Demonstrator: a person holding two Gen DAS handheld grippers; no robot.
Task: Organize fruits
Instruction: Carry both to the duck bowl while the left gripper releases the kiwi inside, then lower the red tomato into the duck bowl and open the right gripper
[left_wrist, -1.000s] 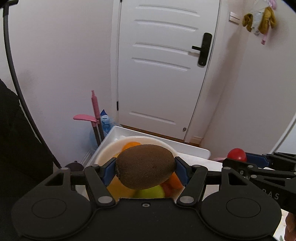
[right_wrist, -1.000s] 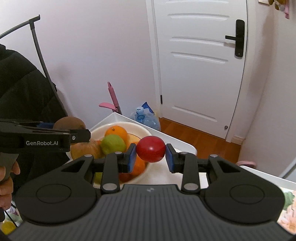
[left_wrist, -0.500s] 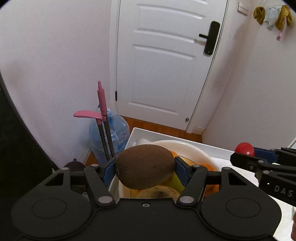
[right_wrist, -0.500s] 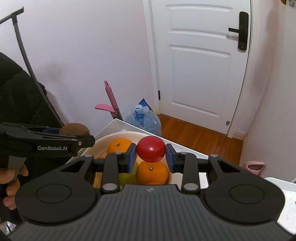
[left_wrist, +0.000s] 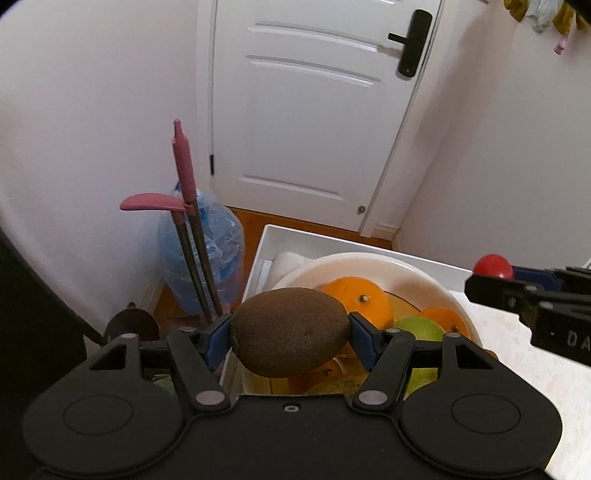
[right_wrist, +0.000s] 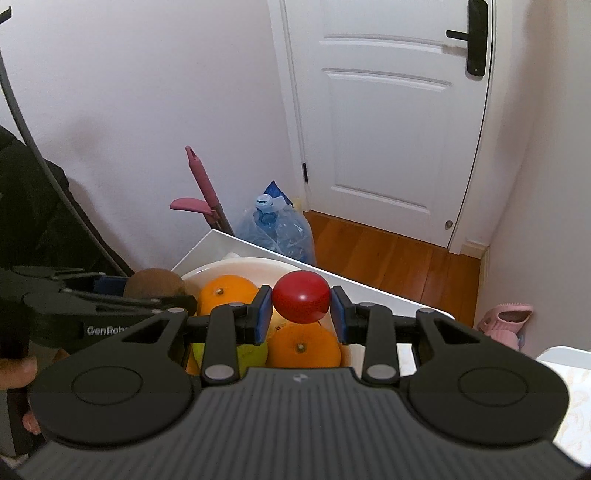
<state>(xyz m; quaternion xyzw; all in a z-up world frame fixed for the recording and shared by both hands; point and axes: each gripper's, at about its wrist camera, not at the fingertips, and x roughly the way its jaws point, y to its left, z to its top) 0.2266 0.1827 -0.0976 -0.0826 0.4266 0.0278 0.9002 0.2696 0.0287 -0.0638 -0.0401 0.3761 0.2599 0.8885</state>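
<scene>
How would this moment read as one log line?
left tongs: shut on fuzzy brown kiwi | right tongs: shut on round red tomato | both above white fruit bowl

The brown fuzzy kiwi (left_wrist: 290, 332) is hiding the near fruit in the round white bowl (left_wrist: 424, 275), so their kinds cannot be told; the black right gripper (left_wrist: 493, 268) is being cut off by the right edge, its lettering ending at "DA"; the small red round fruit (right_wrist: 301, 295) is covering part of the near orange (right_wrist: 303, 345); the green fruit (right_wrist: 251, 354) is showing only a sliver behind the finger.
</scene>
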